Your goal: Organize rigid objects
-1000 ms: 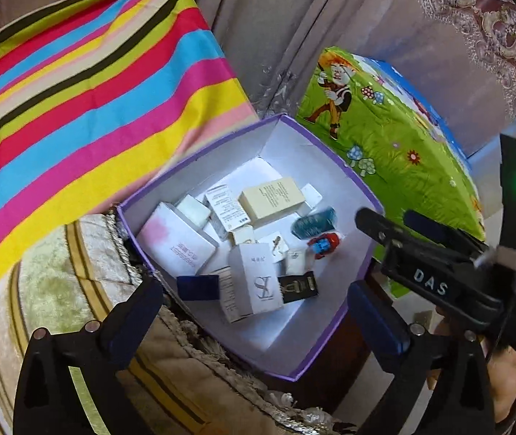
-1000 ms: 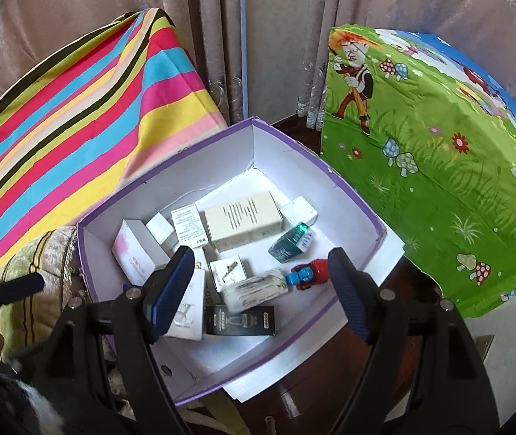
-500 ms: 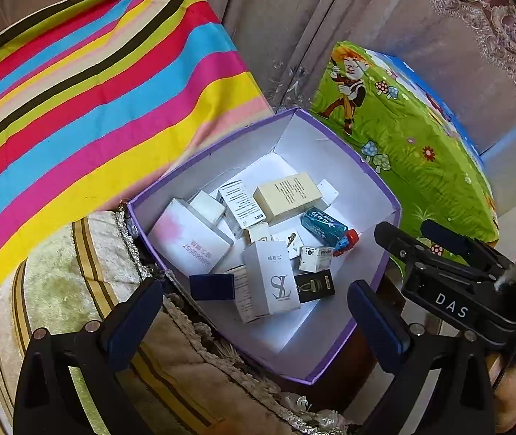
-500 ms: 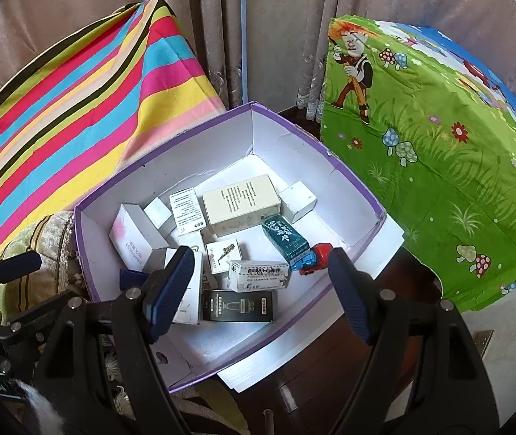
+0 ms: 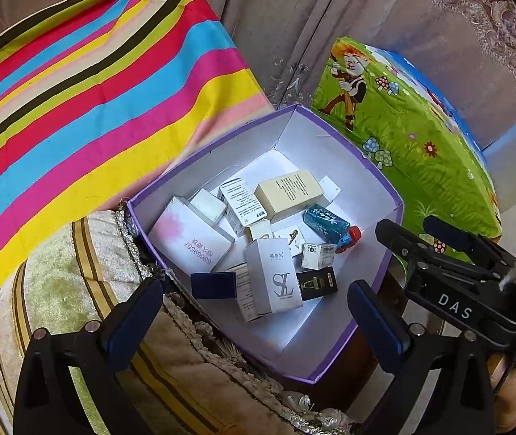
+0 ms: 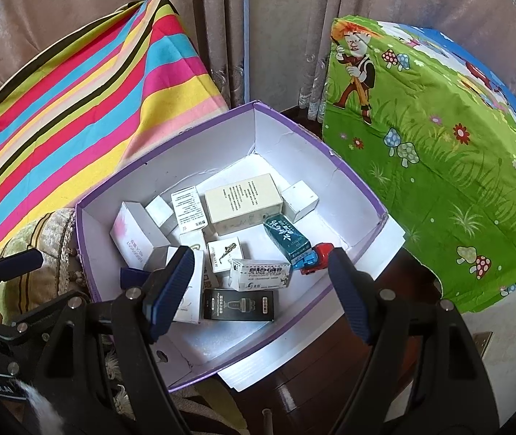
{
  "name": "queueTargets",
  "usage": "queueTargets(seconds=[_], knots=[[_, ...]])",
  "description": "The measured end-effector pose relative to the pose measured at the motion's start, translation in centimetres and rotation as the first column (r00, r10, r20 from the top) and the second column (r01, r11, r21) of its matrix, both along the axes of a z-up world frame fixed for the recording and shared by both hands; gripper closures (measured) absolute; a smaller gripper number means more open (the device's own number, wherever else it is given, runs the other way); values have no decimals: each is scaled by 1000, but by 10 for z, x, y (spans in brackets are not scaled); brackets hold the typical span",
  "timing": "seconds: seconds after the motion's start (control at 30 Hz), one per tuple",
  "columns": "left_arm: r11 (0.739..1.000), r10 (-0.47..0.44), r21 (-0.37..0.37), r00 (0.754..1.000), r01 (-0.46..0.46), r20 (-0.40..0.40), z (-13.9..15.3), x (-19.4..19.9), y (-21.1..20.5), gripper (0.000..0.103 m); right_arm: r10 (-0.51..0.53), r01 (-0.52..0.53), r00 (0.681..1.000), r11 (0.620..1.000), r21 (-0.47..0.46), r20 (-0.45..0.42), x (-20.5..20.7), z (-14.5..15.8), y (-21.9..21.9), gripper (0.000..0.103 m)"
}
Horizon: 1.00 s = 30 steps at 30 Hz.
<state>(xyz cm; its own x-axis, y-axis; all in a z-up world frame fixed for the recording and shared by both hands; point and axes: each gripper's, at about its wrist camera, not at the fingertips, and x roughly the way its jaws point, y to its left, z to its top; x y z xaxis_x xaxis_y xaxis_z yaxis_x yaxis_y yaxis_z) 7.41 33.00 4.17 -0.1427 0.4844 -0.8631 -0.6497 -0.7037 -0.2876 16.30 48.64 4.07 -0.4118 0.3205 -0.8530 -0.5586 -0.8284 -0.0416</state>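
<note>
A purple-edged white box (image 5: 385, 195) (image 6: 352, 177) holds several small cartons. Among them are a beige carton (image 6: 243, 199), a teal carton (image 6: 287, 239) leaning by a red toy car (image 6: 316, 257), a white printed carton (image 6: 261, 273), a black carton (image 6: 238, 304), a white "SL" carton (image 5: 274, 275) and a navy box (image 5: 214, 284). My left gripper (image 5: 254, 322) hovers open over the box's near edge, nothing between its fingers. My right gripper (image 6: 258, 286) stands open above the box's near side, also empty. From the left wrist view it shows side-on at the right (image 5: 408, 226).
A striped cloth (image 5: 87, 101) (image 6: 77, 108) drapes to the left. A green cartoon-print cloth (image 5: 413, 152) (image 6: 450, 166) covers something on the right. A beige gold-striped cushion (image 5: 58, 282) lies under the box's left corner. Curtains hang behind. White sheets (image 6: 385, 243) and a dark wooden surface (image 6: 330, 373) show below.
A second ago the teal carton and the white printed carton were blurred in motion inside the box. They now lie still beside the toy car. Both grippers stay open.
</note>
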Motion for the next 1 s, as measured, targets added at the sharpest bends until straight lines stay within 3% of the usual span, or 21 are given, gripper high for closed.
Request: queueTargets(seconds=[1.0], knots=[[1000,2,-5,1000,-2,3,-2,-3,1,0,-1,1,1000,1000,-11,1,-1,-1,0,24]])
